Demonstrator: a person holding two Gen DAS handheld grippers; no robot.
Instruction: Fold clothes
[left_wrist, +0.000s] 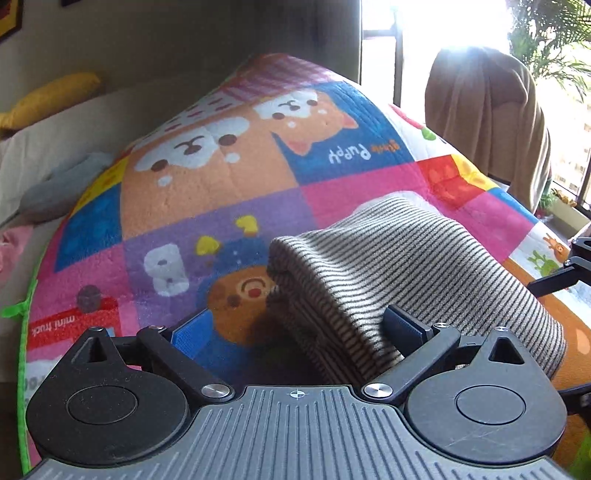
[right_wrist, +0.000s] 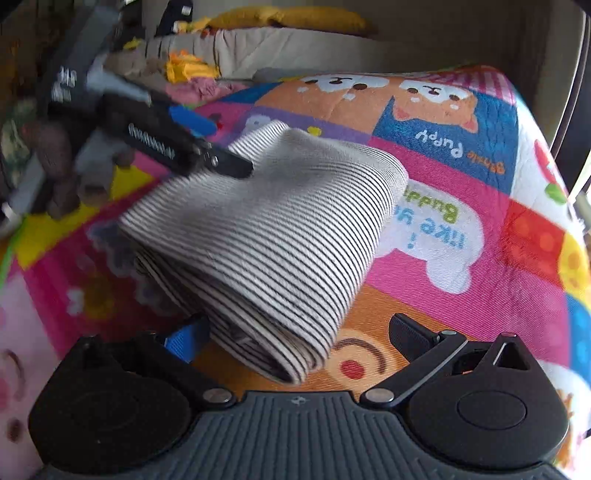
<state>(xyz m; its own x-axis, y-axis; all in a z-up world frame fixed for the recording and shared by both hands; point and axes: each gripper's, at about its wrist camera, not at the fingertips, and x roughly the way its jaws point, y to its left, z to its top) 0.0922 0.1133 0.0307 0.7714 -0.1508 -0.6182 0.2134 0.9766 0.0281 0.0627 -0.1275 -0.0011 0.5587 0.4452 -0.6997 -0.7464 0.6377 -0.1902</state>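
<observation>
From my remote station I record the following. The striped garment (left_wrist: 406, 280) lies folded into a thick bundle on the cartoon-print play mat (left_wrist: 229, 206). Its stacked layers show at the open end nearest the cameras, and a rounded fold runs across the top.

Left gripper (left_wrist: 291, 336): the jaws stand wide apart. The blue-padded finger (left_wrist: 188, 338) sits over bare mat to the left of the bundle. The dark finger on the other side rests against the striped cloth, and the near edge of the bundle lies between the two. Nothing is pinched.

Right gripper (right_wrist: 295, 334): the jaws stand wide apart as well. The near corner of the folded garment (right_wrist: 266, 236) lies between the fingers, closer to the blue-padded one, which it partly hides. The dark finger (right_wrist: 413, 336) stands clear of the cloth, over the orange bear print on the mat (right_wrist: 443, 236).

In the right wrist view, the left tool reaches in from the upper left and its tip is at the far top edge of the bundle. That part is motion-blurred, so I judge it to be touching the cloth but cannot confirm.

Surroundings: a brown cloth (left_wrist: 487, 122) hangs near the bright window (left_wrist: 461, 22) beyond the mat. A yellow cushion (left_wrist: 51, 96) rests on the beige sofa (left_wrist: 62, 144) to the left.
</observation>
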